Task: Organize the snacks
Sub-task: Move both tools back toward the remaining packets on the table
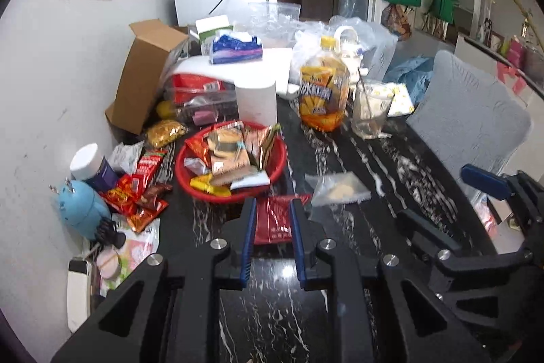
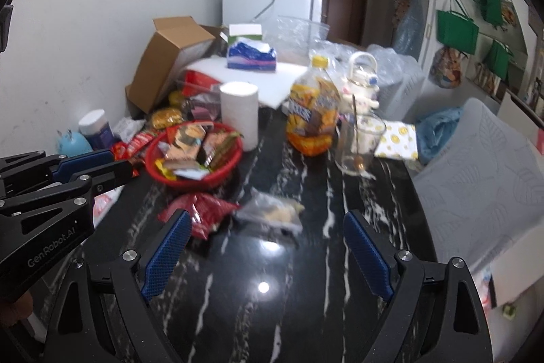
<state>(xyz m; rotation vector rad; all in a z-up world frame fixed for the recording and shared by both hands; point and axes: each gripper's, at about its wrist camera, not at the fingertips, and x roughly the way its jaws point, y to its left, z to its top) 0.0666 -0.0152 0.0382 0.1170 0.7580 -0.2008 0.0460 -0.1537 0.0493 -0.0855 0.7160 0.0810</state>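
A red basket [image 1: 234, 197] [image 2: 195, 183] full of snack packets sits on the black marble table [image 1: 272, 281]. In front of it lie a red snack packet [image 1: 273, 221] [image 2: 200, 213] and a clear bag with pale pieces [image 1: 340, 189] [image 2: 272, 210]. My left gripper [image 1: 273, 206] [image 2: 122, 164] hovers above the table, shut, holding nothing; in the left wrist view the red packet shows through the narrow gap behind its fingers. My right gripper [image 2: 267, 216] [image 1: 433, 193] stands wide open over the table, short of the clear bag, with nothing between its pads.
Left of the basket, loose snack packets [image 1: 136, 189] pile up by the wall. Behind stand a paper roll [image 1: 256, 101], a juice bottle [image 1: 323, 94], a glass with a spoon [image 1: 369, 111] and a cardboard box [image 1: 142, 73]. A grey chair [image 2: 476, 165] borders the table's right edge.
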